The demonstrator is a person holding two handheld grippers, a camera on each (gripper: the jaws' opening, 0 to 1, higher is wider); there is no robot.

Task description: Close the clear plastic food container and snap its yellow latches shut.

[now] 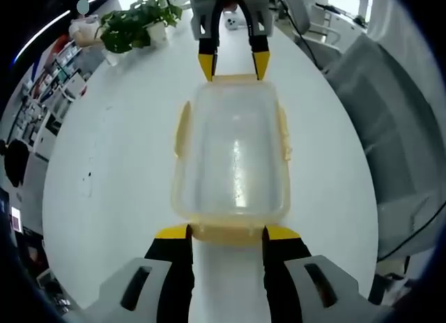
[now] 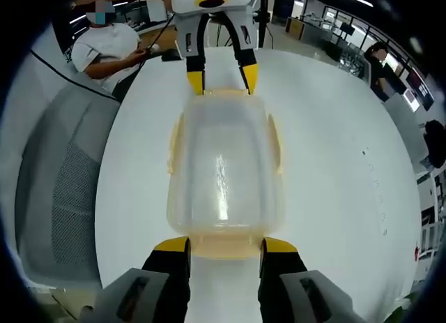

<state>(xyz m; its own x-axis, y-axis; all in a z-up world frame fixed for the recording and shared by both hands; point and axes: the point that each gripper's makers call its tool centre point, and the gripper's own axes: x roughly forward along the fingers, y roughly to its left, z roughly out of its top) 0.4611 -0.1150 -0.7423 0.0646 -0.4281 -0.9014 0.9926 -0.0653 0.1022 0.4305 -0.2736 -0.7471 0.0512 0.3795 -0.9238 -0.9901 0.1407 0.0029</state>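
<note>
The clear plastic container [image 1: 233,155] lies lengthwise on the white table [image 1: 104,197] with its lid on. Yellow side latches [image 1: 182,128] stick out from its long sides. My left gripper [image 1: 227,234] is open, and its yellow tips flank the near end latch [image 1: 226,232]. At the far end my right gripper [image 1: 233,63] faces me, its tips at the other end latch. In the right gripper view the container [image 2: 223,162] runs away from my open right gripper [image 2: 225,246], whose tips flank that end latch [image 2: 224,246]. The left gripper [image 2: 221,79] stands opposite.
A potted plant [image 1: 143,23] stands at the table's far left edge. A grey mesh chair [image 1: 390,128] is beside the table, seen also as the chair [image 2: 63,190]. One person [image 2: 111,47] sits behind the table and another [image 2: 380,65] is farther off.
</note>
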